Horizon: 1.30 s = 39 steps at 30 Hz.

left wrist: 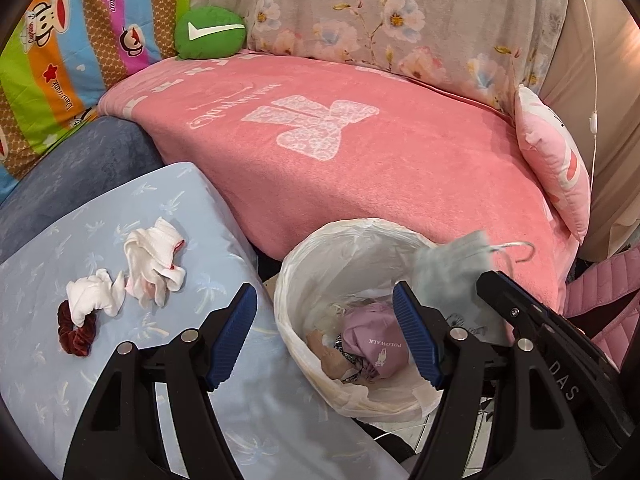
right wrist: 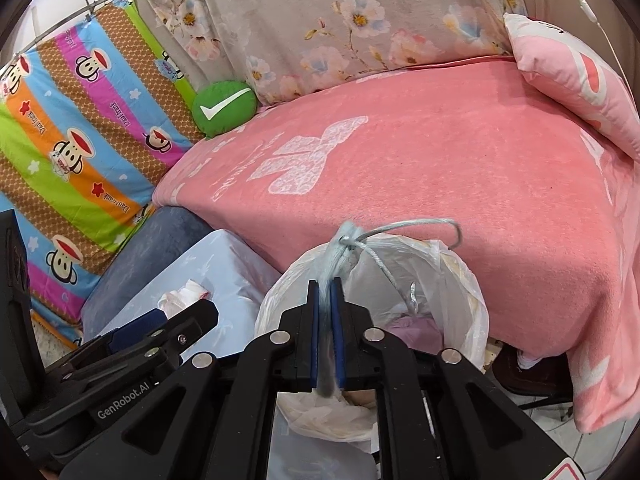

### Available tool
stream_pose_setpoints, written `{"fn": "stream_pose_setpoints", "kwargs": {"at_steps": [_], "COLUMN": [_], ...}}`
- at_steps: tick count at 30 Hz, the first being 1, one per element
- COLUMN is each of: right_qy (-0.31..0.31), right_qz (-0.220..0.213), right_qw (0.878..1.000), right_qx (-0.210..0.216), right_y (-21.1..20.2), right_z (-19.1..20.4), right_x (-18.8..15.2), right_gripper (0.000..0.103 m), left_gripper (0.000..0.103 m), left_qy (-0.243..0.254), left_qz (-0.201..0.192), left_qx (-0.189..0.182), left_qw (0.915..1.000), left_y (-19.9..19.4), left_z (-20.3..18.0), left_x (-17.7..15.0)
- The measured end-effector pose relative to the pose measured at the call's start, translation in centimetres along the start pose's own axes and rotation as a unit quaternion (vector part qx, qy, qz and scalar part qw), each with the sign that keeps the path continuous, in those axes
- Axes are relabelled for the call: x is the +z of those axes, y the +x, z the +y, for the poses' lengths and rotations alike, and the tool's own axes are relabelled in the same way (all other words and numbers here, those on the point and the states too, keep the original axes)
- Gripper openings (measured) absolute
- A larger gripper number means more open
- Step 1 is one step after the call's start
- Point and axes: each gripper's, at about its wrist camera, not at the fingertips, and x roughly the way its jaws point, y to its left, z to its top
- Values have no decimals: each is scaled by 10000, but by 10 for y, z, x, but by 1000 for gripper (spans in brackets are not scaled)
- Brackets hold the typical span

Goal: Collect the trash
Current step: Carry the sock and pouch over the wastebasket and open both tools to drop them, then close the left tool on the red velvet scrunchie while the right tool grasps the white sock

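A white-lined trash bin [left wrist: 304, 264] stands beside the bed, with a mauve pouch and other rubbish inside; it also shows in the right wrist view [right wrist: 464, 280]. My right gripper [right wrist: 327, 286] is shut on a pale blue face mask [right wrist: 340, 240] with a wire loop, held over the bin's rim; the mask also shows in the left wrist view [left wrist: 452, 268]. My left gripper [left wrist: 324, 312] is open and empty above the bin's near left rim. Crumpled white tissues [left wrist: 154, 262] and a smaller wad [left wrist: 94, 294] lie on a light blue pillow [left wrist: 48, 360], left of the left gripper.
A dark red scrunchie [left wrist: 74, 332] lies by the smaller wad. A pink blanket [left wrist: 360, 160] covers the bed behind the bin. A green cushion [left wrist: 210, 32], a striped cartoon quilt [left wrist: 60, 60] and a pink pillow [left wrist: 556, 168] ring the bed.
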Motion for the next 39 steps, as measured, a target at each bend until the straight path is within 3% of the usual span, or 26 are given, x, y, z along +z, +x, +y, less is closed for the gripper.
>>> {"fn": "stream_pose_setpoints", "kwargs": {"at_steps": [23,34,39], "right_qy": [-377,-614,-762], "right_qz": [175,327,379], "right_qw": [9990,9972,9958], "right_qx": [164,271,321], "right_y": [1,8,11], "right_z": [39,67,85], "right_x": [-16,-29,-34], "right_gripper": [20,21,27], "left_gripper": [67,68,69], "left_qy": [-371,-725,-898], "left_qz": [5,36,39], "left_qx": [219,411,494], "left_qw": [9991,9965,9947], "left_y": [-11,-16,-20], "left_z": [36,73,91], "left_x": [-16,-29,-34]}}
